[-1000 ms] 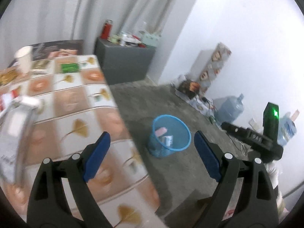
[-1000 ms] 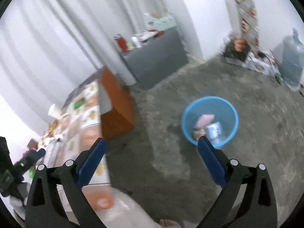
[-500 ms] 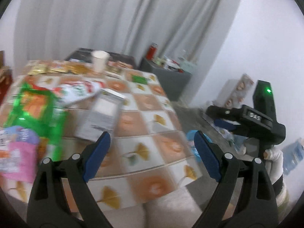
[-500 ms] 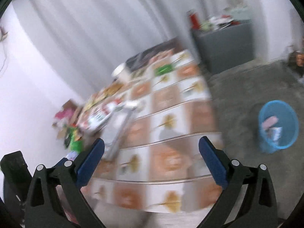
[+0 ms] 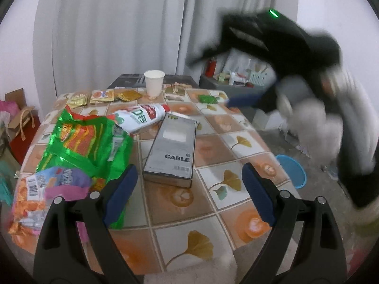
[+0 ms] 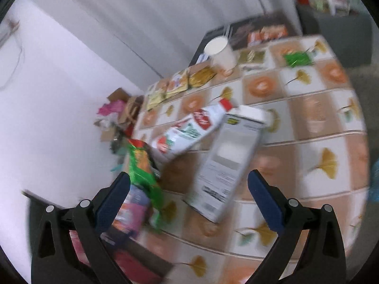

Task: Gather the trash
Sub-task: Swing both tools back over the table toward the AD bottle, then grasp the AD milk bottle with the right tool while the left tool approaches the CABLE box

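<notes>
Nearby, paper cup (image 5: 154, 83) behind wrappers (image 5: 103, 96)

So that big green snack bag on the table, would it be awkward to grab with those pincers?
Probably floppy: the green snack bag lies crumpled and torn open, so it should sag from wherever it is pinched. Its shiny foil looks slippery. It seems flat and empty, so likely very light. Both the left gripper and the right gripper are open.

"CABLE" in dark capitals on the near end of the grey box (image 5: 172, 146); other print unreadable
</notes>
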`<state>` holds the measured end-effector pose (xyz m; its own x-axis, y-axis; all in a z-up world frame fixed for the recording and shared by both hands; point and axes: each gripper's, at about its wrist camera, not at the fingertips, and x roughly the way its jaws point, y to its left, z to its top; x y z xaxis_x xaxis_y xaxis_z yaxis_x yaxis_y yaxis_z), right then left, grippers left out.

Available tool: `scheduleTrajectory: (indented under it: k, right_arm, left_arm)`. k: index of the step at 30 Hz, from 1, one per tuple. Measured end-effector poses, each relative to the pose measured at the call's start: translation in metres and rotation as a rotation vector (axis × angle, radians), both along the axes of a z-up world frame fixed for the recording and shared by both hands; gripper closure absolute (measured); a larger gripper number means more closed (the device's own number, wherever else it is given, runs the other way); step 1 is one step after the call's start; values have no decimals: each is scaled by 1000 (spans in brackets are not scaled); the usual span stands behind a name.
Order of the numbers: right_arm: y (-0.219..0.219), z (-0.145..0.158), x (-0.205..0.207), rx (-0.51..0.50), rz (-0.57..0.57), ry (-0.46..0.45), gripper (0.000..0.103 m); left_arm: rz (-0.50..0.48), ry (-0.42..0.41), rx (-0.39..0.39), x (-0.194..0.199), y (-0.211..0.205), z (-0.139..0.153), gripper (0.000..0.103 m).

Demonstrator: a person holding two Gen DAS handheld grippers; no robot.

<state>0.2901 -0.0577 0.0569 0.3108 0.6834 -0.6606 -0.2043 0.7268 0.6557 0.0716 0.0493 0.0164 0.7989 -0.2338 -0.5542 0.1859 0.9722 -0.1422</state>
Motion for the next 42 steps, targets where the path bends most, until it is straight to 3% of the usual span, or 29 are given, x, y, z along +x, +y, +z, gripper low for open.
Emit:
scheduleTrajectory:
  k: [4,11,21,24,31,38,41,42]
  right_arm:
    - [32,-21,43,101,14,172,9]
    - [84,-84,89,118,-48,461,21]
    - [106,-120,115,60,-231,556,25]
    - [107,-124,118,28,-246,538,33]
    - [88,-124,115,129,-259,484,37]
    - [43,-73,111,151,-284,241,43]
    - [17,-48,104,166,-282,153,62]
    - [6,-38,100,173,-269,127,92]
  left_arm:
    - [16,35,7,7,-1,-18,18]
    - [25,72,-10,9,8,-34,18]
    - [8,94,-50,9,15,-42,18]
    - [9,94,-57,7,17,-42,18]
    - [14,93,-66,0,22,-42,18]
    - [-6,87,-65,-5,19,-40,18]
    - [-11,84,-62,-5,17,-39,18]
    - [-12,88,-68,-5,17,-39,18]
